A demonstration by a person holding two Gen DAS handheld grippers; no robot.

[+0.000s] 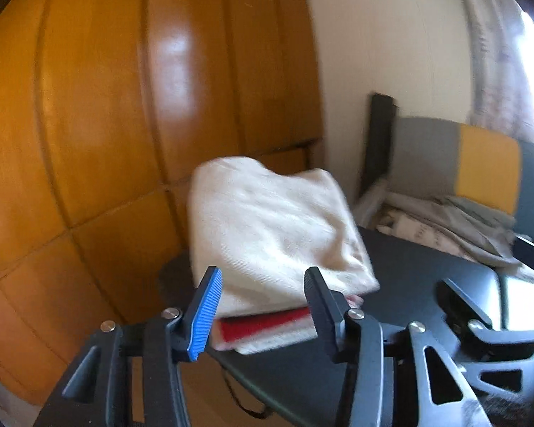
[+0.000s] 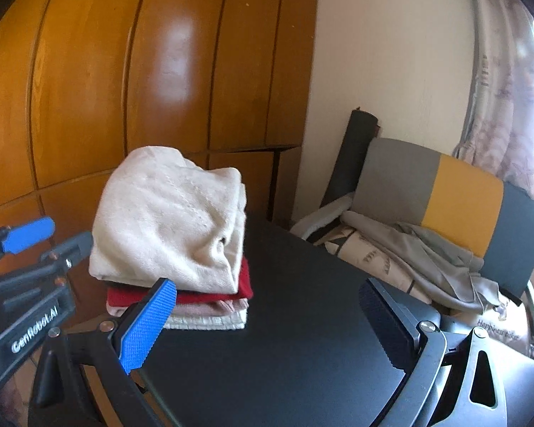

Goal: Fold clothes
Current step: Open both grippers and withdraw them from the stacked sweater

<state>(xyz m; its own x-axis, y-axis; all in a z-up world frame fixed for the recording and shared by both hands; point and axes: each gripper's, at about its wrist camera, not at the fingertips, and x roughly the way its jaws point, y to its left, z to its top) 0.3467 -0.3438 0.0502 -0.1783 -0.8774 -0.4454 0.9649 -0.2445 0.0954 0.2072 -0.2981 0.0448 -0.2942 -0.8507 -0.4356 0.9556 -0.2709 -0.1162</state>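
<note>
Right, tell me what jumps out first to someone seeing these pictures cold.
First the stack of folded clothes on the black table, a cream piece on top of a red one. Behind it glossy orange wooden doors fill the left. To the right, a chair with a grey, yellow and dark back holds loose laundry.
</note>
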